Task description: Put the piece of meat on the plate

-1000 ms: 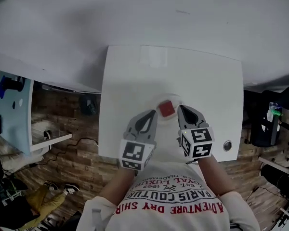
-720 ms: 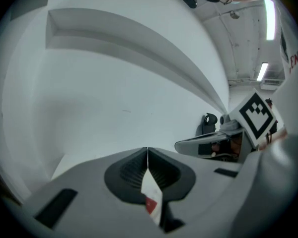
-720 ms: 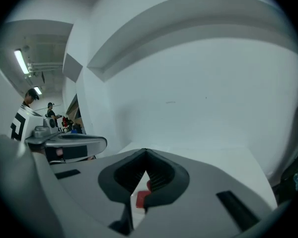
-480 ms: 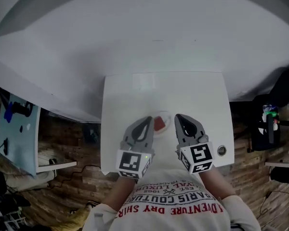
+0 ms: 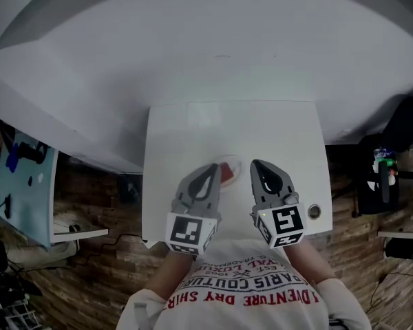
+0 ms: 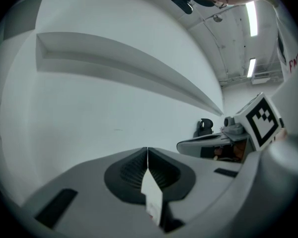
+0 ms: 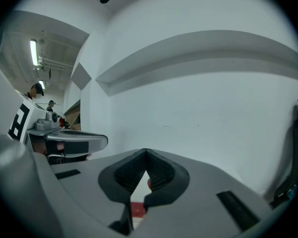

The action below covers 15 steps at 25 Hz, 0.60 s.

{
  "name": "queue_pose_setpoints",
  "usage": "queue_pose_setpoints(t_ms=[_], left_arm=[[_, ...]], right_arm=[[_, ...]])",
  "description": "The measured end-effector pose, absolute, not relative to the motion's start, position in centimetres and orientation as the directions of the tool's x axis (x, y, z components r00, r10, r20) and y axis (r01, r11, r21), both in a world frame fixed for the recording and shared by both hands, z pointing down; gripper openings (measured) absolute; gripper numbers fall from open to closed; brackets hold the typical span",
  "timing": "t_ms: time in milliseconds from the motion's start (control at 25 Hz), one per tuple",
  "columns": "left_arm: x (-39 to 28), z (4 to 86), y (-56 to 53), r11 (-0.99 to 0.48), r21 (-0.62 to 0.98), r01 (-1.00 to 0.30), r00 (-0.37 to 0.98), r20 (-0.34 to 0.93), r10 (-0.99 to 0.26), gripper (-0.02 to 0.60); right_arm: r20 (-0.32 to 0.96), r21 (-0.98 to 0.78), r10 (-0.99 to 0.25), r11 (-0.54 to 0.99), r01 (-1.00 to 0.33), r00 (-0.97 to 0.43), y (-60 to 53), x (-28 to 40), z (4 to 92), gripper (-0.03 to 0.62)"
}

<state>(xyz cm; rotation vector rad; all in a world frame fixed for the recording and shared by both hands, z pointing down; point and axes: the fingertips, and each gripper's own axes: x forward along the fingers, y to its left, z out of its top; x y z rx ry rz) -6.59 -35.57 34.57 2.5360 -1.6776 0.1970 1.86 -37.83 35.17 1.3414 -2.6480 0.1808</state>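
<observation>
Head view: left tool (image 5: 212, 170), right tool (image 5: 258, 168) both closed, empty, flanking plate (image 5: 237, 162); meat (image 5: 226, 175) already on it, task apparently complete.

Left gripper (image 5: 211, 170), right gripper (image 5: 257, 168): both are showing matte grey shells with darker, ribbed charcoal pads
Marker cubes (image 5: 188, 232) at their rear ends: each is carrying black squares on white
Piece of meat (image 5: 227, 175) between the two tips: is showing red
Plate (image 5: 235, 161) under it: is reading pale, near white
Table (image 5: 186, 143) beneath the grippers: is showing plain white
Shirt (image 5: 244, 291) behind the cubes: is showing white with red lettering
Floor (image 5: 89, 280): is showing a brown plank pattern
</observation>
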Motion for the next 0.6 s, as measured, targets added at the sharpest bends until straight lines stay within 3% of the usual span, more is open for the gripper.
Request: queue_pose_setpoints(t_ms=[600], left_arm=[[-6.69,34.30,-34.97,-0.393,0.005,-0.919,0.390,0.151,-0.909,0.008]], right_arm=[[0.222,-0.023,-0.789,0.583,-0.812,-0.573,-37.42,1.54,36.00,0.012]])
